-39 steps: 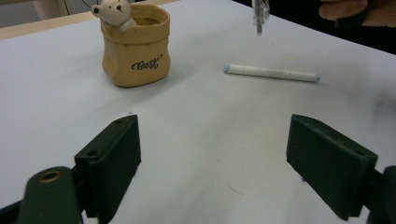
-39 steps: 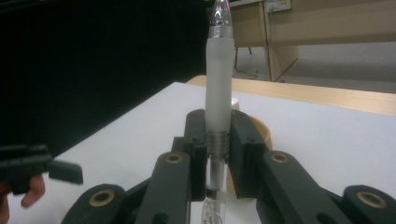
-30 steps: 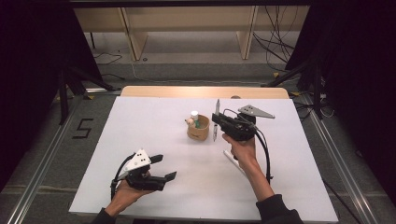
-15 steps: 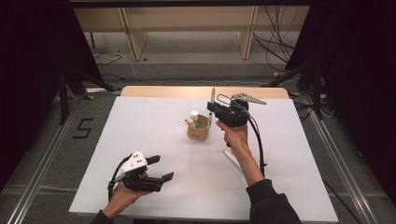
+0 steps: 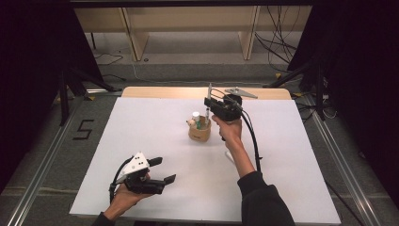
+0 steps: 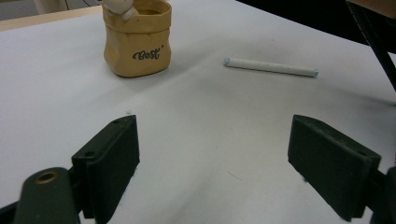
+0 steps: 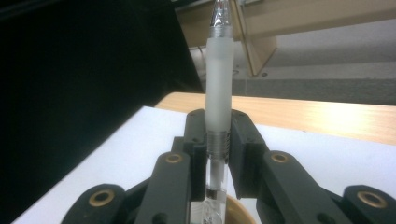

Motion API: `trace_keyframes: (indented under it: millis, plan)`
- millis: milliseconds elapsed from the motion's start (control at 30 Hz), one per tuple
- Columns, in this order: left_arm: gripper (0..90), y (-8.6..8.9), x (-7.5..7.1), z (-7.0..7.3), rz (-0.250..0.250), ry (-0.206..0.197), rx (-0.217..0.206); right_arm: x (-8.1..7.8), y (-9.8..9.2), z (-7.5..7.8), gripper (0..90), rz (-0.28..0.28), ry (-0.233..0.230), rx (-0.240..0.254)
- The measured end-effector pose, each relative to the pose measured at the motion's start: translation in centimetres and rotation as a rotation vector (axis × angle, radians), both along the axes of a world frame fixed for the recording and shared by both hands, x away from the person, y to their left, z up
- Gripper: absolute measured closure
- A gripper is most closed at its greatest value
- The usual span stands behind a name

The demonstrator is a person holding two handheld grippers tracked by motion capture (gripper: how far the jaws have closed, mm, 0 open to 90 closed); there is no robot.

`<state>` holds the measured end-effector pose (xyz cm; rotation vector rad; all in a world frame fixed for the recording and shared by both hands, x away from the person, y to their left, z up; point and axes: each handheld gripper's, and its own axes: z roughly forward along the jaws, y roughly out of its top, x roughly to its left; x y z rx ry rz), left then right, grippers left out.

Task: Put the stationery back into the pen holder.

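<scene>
Right gripper [image 7: 217,154] clamped on upright clear pen [image 7: 218,88] above tan pot [image 6: 137,39], left gripper [image 6: 212,170] wide apart over white table [image 6: 210,126], its view showing what looks like a chalk stick [image 6: 271,67].

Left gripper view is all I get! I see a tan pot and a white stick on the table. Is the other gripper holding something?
Observer: Yes. The right gripper is shut on a clear pen, held upright.
Operator: Where is it?
Observer: In the high view the pen's lower end hangs just above the tan pot.
Operator: Is anything in the pot?
Observer: A small white bottle pokes up from it, with something green beside it.
Operator: And my gripper?
Observer: The left gripper sits open near the table's front edge.
</scene>
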<state>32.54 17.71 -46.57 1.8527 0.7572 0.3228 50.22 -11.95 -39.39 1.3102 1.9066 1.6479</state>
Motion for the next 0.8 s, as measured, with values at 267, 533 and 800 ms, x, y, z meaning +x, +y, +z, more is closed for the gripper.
trace_keyframes:
  millis: [267, 533, 800]
  plan:
    - [16.3, 0.0, 0.0, 0.0, 0.000, -0.002, -0.002, 0.9, 1.0, -0.7, 79.3, -0.017, -0.008, -0.035]
    - [16.3, -0.1, 0.0, 0.0, -0.003, 0.002, 0.001, 1.4, 1.3, -1.5, 79.2, -0.028, -0.002, -0.052]
    - [16.3, -0.1, 0.0, -0.1, -0.009, 0.003, 0.011, 1.7, 1.7, -2.1, 79.1, -0.025, 0.003, -0.060]
